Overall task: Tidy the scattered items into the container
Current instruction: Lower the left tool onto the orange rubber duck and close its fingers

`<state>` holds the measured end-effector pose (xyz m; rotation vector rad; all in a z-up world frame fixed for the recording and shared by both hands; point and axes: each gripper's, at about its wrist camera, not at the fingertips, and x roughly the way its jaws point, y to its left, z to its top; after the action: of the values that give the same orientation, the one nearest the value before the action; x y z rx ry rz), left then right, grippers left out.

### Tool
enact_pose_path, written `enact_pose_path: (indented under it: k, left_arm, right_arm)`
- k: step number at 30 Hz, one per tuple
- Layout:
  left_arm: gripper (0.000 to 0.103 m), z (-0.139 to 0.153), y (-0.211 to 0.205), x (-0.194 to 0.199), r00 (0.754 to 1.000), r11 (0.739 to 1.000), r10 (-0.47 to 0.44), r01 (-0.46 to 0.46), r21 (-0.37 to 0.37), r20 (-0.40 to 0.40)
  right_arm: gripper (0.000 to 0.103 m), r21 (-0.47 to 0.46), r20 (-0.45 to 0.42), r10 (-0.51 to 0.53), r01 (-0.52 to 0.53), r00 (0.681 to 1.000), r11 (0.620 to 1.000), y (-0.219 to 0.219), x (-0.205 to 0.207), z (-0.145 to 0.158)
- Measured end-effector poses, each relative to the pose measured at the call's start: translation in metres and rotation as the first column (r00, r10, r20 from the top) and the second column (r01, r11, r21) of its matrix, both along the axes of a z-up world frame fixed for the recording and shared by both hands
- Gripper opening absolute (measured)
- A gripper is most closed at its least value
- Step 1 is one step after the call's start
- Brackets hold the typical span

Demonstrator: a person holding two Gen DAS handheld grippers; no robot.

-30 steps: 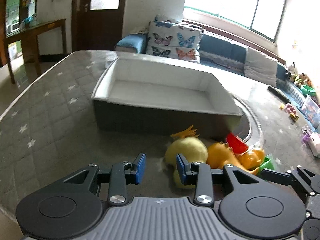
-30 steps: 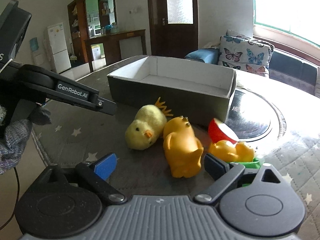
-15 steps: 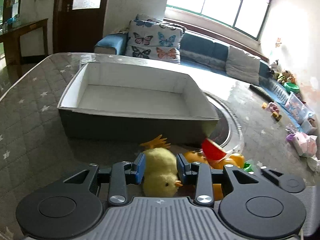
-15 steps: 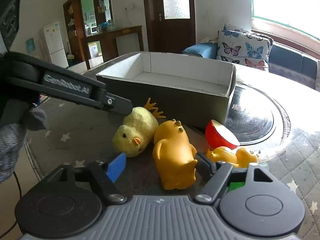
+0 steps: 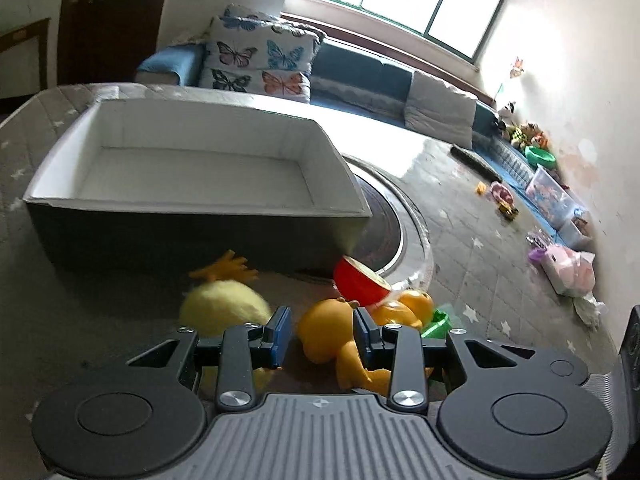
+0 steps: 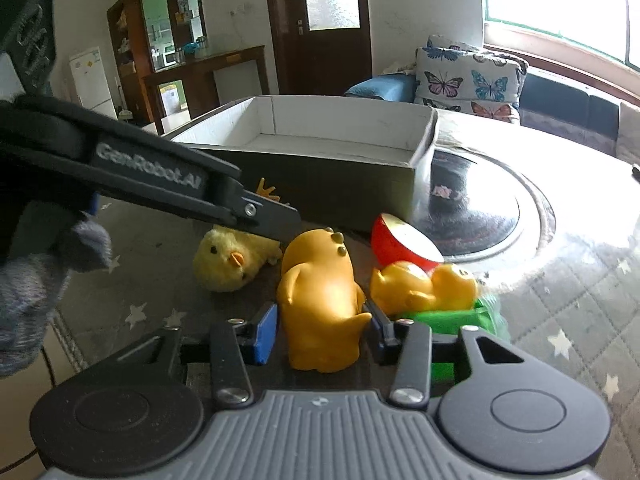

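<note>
The left gripper (image 5: 319, 332) is hovering low over the surface (image 5: 472, 248) with its jaws apart, and the plush chick (image 5: 224, 304) is lying just to its left, outside the gap. Between and below its fingers the head of the orange dinosaur toy (image 6: 320, 292) is showing, though no contact can be seen. The right gripper (image 6: 320, 330) is straddling that same toy's lower body, jaws apart, pads close to its flanks but seemingly not yet pressing. To its right, the rubber duck (image 6: 424, 288) is lying on a green block (image 6: 444, 314), with the red apple half (image 6: 400, 242) behind. The container (image 6: 320, 148) is standing empty straight ahead. The step in hand appears to be the first pickup; next, the right gripper likely needs to clamp and lift over the near wall while the left clears away.
</note>
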<state>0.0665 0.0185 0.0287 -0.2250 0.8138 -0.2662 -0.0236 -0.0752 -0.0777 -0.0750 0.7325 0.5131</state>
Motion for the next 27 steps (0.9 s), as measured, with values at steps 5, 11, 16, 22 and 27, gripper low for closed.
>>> enact_pose_path:
  k: [5,11,16,22,27]
  left_arm:
    - [0.038,-0.010,-0.010,0.004,0.999,0.999,-0.035,0.034,-0.015,-0.037]
    - [0.040,-0.016,-0.015,0.005,0.996,0.997,-0.058,0.055,-0.053,-0.062]
    - [0.040,-0.016,-0.017,0.010,0.996,0.996,-0.061,0.057,-0.063,-0.069]
    - [0.040,-0.018,-0.014,0.022,0.995,0.993,-0.033,0.022,-0.116,-0.093]
    - [0.040,-0.021,-0.009,0.031,0.993,0.987,-0.003,-0.016,-0.160,-0.119]
  right_arm:
    - [0.045,0.028,-0.023,0.005,-0.004,1.000,1.000,-0.014,-0.009,-0.002]
    - [0.044,0.022,-0.051,0.012,-0.010,0.999,1.000,-0.025,-0.019,-0.009]
    - [0.044,0.049,-0.063,0.003,0.000,0.998,0.999,-0.032,-0.019,-0.012]
    - [0.045,0.104,-0.051,-0.010,0.016,0.999,0.994,-0.035,-0.016,-0.006]
    - [0.046,0.132,-0.049,-0.031,0.038,0.998,0.991,-0.039,-0.015,-0.004]
